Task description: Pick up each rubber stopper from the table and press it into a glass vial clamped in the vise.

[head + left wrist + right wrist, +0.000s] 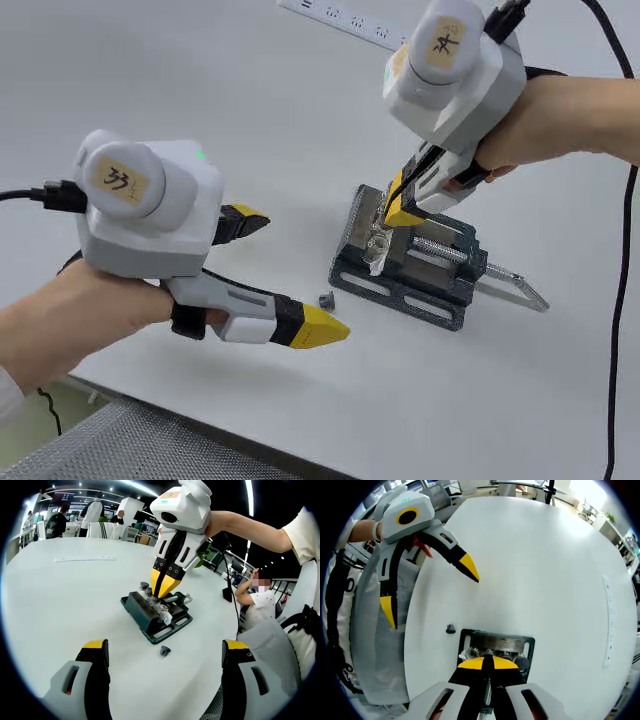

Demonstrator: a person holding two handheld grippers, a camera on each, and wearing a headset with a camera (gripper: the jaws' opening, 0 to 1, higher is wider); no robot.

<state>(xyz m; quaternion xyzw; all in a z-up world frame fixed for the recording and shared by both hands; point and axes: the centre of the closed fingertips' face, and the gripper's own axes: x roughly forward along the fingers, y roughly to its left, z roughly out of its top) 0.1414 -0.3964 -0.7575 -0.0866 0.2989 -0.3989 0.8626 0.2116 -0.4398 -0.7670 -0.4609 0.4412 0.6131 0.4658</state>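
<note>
Your white table [250,120] carries a dark vise [395,290] standing on its flat base, one small grey stopper [326,298] lying just beside that base, and a white power strip [345,20] well apart on the far side.

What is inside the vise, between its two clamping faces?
Clear glass vials stand clamped in the vise. The right gripper, its tips shut, is directly over them and covers part of the row, so their number cannot be told, nor whether any is already plugged.
</note>
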